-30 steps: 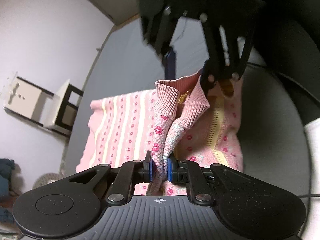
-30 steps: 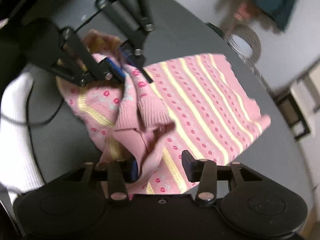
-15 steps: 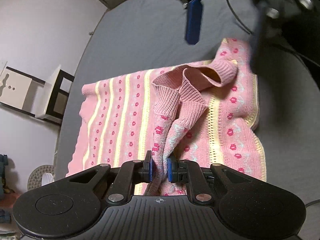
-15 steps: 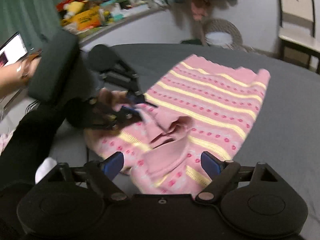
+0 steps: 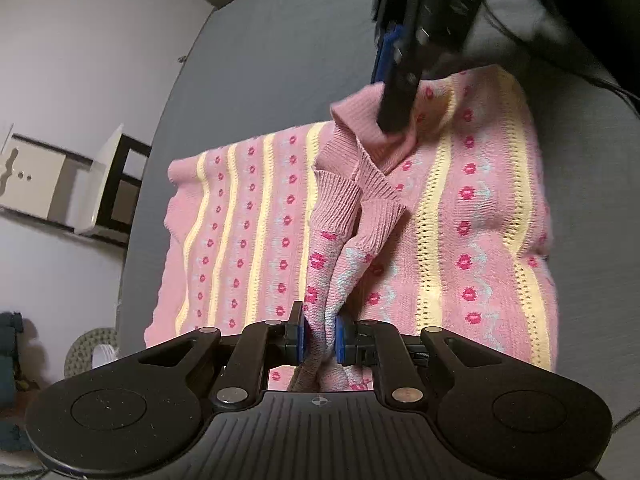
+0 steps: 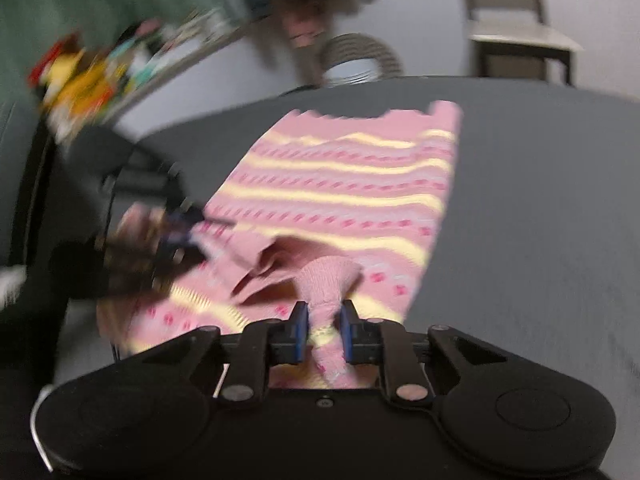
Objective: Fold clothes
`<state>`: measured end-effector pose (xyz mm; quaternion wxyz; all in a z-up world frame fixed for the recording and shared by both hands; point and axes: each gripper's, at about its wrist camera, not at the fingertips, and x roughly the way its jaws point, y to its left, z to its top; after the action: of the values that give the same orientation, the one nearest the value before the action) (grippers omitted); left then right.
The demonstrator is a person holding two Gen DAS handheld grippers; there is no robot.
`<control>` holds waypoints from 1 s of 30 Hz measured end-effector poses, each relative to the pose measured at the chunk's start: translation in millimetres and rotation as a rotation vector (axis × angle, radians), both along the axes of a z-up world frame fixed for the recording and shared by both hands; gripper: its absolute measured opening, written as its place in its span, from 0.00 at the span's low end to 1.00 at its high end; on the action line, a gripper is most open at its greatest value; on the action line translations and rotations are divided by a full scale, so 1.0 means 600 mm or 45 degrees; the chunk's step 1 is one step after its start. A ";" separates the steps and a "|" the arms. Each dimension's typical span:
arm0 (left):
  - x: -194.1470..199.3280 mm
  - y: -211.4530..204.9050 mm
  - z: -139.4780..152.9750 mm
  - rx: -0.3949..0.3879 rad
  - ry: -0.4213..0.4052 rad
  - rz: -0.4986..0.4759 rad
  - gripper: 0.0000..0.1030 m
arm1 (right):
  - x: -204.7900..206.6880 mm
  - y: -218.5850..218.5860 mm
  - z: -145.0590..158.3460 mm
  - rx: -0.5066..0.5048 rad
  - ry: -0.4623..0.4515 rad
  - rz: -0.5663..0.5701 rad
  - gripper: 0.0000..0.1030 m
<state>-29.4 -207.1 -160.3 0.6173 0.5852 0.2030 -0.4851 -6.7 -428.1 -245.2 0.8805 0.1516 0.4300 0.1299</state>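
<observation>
Fingers of right gripper (image 6: 323,330) now clamp sweater (image 6: 360,184).

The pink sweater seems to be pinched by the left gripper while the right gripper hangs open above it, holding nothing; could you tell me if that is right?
Not quite. The left gripper is indeed shut on the pink sweater, but the right gripper is not open: the right wrist view, though blurred, shows its blue pads closed on a ribbed sleeve cuff of the same sweater.
</observation>
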 end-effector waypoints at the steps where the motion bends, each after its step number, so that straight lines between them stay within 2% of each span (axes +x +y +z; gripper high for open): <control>1: 0.005 -0.002 -0.002 -0.006 0.009 0.011 0.13 | 0.002 -0.012 -0.006 0.045 0.019 -0.050 0.17; 3: 0.014 -0.004 -0.006 -0.012 0.021 0.030 0.13 | 0.007 -0.037 -0.018 0.135 0.057 -0.149 0.17; 4: 0.017 -0.005 -0.008 -0.010 0.024 0.035 0.13 | 0.010 -0.050 -0.024 0.179 0.076 -0.198 0.25; 5: 0.019 -0.006 -0.009 -0.011 0.029 0.043 0.13 | 0.012 -0.061 -0.031 0.218 0.098 -0.241 0.43; 6: 0.021 -0.007 -0.011 -0.012 0.035 0.051 0.13 | 0.012 -0.068 -0.036 0.245 0.115 -0.262 0.49; 10: 0.038 -0.010 -0.009 -0.047 0.108 0.138 0.13 | -0.002 -0.073 -0.025 0.362 0.041 -0.238 0.55; 12: 0.051 -0.010 -0.007 -0.078 0.160 0.196 0.13 | -0.006 -0.062 -0.017 0.313 0.004 -0.205 0.59; 13: 0.058 -0.009 -0.006 -0.092 0.182 0.222 0.13 | -0.006 -0.054 -0.014 0.266 -0.006 -0.190 0.57; 15: 0.073 -0.008 -0.005 -0.122 0.229 0.283 0.14 | 0.000 -0.042 -0.017 0.174 0.014 -0.184 0.37; 16: 0.080 -0.007 -0.003 -0.140 0.255 0.319 0.15 | 0.005 -0.041 -0.020 0.158 0.035 -0.189 0.20; 17: 0.086 -0.007 -0.002 -0.159 0.270 0.356 0.18 | 0.008 -0.042 -0.023 0.149 0.050 -0.198 0.15; 20: 0.104 0.000 0.002 -0.236 0.333 0.460 0.19 | 0.010 -0.058 -0.030 0.185 0.046 -0.250 0.13; 24: 0.118 0.009 -0.002 -0.280 0.391 0.530 0.21 | 0.009 -0.081 -0.047 0.295 0.081 -0.320 0.12; 26: 0.124 0.015 0.001 -0.316 0.414 0.576 0.27 | 0.009 -0.089 -0.055 0.333 0.098 -0.356 0.12; 29: 0.135 0.030 0.012 -0.404 0.399 0.655 0.41 | 0.009 -0.095 -0.061 0.349 0.109 -0.380 0.12; 30: 0.137 0.035 0.017 -0.428 0.383 0.671 0.50 | 0.009 -0.096 -0.062 0.351 0.112 -0.385 0.12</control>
<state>53.0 -186.2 -150.2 0.7723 0.3248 0.3530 -0.4165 -1.0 -485.5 -282.4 0.8413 0.3388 0.4186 0.0472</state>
